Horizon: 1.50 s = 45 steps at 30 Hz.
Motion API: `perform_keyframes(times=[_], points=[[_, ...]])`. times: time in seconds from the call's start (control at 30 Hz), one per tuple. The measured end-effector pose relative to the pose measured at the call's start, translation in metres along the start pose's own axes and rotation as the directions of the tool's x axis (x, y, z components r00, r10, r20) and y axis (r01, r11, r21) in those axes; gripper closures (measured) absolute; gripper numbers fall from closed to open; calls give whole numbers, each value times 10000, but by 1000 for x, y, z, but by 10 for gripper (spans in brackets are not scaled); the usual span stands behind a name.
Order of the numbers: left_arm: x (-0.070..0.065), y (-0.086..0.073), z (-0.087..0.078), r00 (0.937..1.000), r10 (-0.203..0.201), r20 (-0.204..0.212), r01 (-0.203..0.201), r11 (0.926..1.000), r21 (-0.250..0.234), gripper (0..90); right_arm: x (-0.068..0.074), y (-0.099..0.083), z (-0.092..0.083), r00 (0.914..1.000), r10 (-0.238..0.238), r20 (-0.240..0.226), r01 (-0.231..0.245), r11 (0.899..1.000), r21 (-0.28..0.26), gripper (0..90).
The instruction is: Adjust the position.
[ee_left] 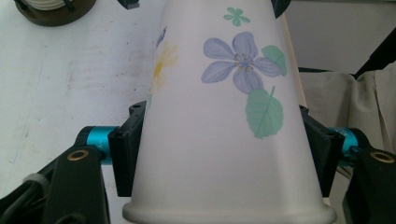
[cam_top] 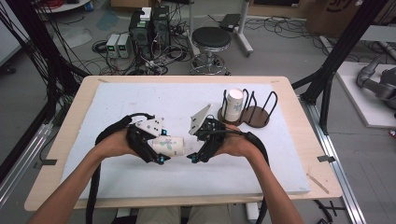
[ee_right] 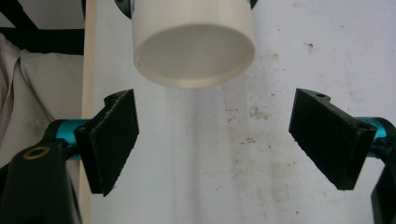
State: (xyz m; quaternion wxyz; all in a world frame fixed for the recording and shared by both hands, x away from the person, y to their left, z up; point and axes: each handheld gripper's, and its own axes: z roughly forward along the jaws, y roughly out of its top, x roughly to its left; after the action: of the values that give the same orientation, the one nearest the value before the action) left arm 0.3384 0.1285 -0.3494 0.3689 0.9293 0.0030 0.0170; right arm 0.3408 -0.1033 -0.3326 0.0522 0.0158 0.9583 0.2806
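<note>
Left gripper [cam_top: 161,156] clamps one white flower-printed paper cup [cam_top: 169,145], held sideways over the white foam board [cam_top: 140,182]. Right gripper [cam_top: 191,156], jaws wide and empty, faces the cup's base. Farther back, a second paper cup [cam_top: 233,105] stands in one black wire rack [cam_top: 261,109] on a round brown wooden base.

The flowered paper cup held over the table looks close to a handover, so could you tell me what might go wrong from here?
1. The left hand-held gripper pinches the flowered paper cup near its rim; the thin wall could dent.
2. The right hand-held gripper is open with the cup's base just beyond its pads; closing now might only catch its end, or miss it.
3. If the left lets go early, the cup could drop onto the white board.
</note>
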Motion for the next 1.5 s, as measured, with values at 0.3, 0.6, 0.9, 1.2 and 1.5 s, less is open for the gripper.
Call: perform_keyframes(times=[0.3, 0.6, 0.9, 1.2, 1.5], points=[[2, 7, 8, 9999, 143, 68, -145, 9994, 313, 308, 2, 4, 4, 9997, -159, -193, 161, 9998, 82, 162], [2, 11, 12, 9995, 274, 139, -282, 9978, 592, 308, 3, 9, 6, 9993, -274, -252, 274, 9996, 4, 163], [2, 13, 15, 9995, 297, 136, -304, 9980, 547, 308, 4, 11, 7, 9986, -360, -384, 357, 9993, -70, 211], [1, 13, 17, 9994, 317, 132, -324, 9979, 556, 307, 5, 14, 9, 9982, -440, -418, 436, 9990, -111, 354], [1, 13, 17, 9994, 327, 116, -332, 9983, 473, 305, 5, 13, 8, 9981, -434, -439, 428, 9990, -159, 369]])
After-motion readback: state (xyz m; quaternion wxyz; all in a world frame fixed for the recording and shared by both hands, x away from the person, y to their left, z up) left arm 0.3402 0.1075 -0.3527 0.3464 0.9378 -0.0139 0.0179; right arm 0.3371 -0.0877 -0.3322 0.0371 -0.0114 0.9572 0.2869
